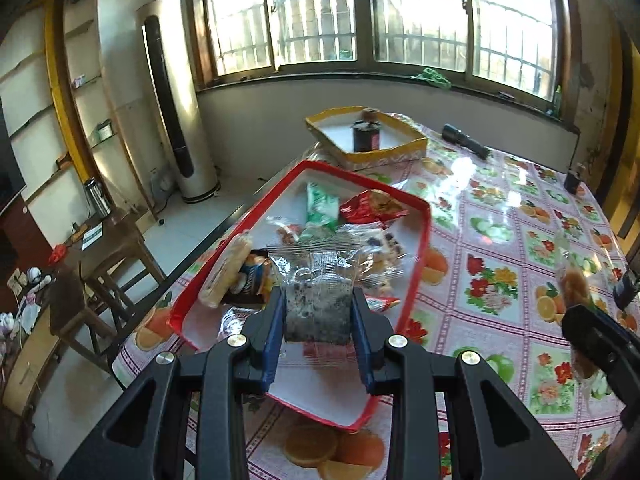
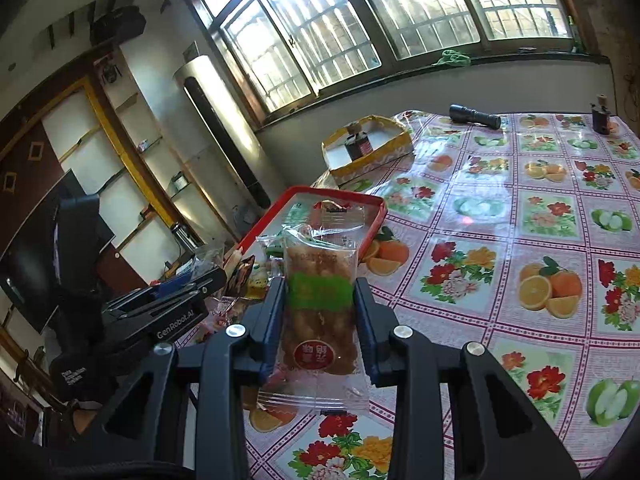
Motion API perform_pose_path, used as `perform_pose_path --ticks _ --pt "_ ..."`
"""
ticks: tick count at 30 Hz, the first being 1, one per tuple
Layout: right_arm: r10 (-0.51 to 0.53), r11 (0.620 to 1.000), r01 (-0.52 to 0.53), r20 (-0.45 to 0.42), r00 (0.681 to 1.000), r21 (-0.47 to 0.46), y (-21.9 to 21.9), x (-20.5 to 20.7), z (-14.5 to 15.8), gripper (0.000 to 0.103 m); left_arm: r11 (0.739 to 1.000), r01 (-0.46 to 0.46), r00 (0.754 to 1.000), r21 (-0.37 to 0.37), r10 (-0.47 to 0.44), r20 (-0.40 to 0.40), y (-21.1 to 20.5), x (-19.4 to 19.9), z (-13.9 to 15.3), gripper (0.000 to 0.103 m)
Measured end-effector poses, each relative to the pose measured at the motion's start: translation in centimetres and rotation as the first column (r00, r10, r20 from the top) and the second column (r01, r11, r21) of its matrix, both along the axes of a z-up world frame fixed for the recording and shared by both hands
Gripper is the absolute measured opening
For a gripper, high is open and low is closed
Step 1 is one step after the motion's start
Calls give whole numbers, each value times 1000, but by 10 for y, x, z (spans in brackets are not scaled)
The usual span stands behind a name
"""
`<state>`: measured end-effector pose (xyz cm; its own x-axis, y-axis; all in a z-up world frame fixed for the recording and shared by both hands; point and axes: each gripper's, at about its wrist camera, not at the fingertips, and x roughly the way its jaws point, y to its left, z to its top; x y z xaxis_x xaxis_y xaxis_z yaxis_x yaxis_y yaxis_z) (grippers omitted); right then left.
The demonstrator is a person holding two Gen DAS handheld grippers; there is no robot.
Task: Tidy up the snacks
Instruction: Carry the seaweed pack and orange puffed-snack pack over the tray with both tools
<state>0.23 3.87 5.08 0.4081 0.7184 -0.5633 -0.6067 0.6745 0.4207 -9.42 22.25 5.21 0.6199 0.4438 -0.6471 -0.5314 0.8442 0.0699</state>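
Observation:
My left gripper (image 1: 319,300) is shut on a clear packet with a dark speckled cake (image 1: 316,312), held above the near end of the red tray (image 1: 422,256). The tray holds several wrapped snacks, among them a green packet (image 1: 320,204) and a red packet (image 1: 372,206). My right gripper (image 2: 320,292) is shut on a clear packet of brown bread with a green band (image 2: 320,304), held above the table right of the red tray (image 2: 260,228). The right gripper shows at the right edge of the left wrist view (image 1: 592,332). The left gripper body (image 2: 160,312) shows in the right wrist view.
A yellow box (image 1: 384,156) with a dark bottle (image 1: 365,130) stands beyond the tray. A black torch (image 1: 466,141) and a small dark bottle (image 1: 575,179) lie at the table's far side. The fruit-print tablecloth (image 2: 520,240) covers the table. A stool (image 1: 100,256) stands left of it.

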Motion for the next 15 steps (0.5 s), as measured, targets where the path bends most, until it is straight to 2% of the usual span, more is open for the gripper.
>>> perform_pose_path --ticks 15 --pt "54 998 -54 -32 998 -18 27 10 -14 36 998 -54 999 -27 53 -13 26 -3 -17 31"
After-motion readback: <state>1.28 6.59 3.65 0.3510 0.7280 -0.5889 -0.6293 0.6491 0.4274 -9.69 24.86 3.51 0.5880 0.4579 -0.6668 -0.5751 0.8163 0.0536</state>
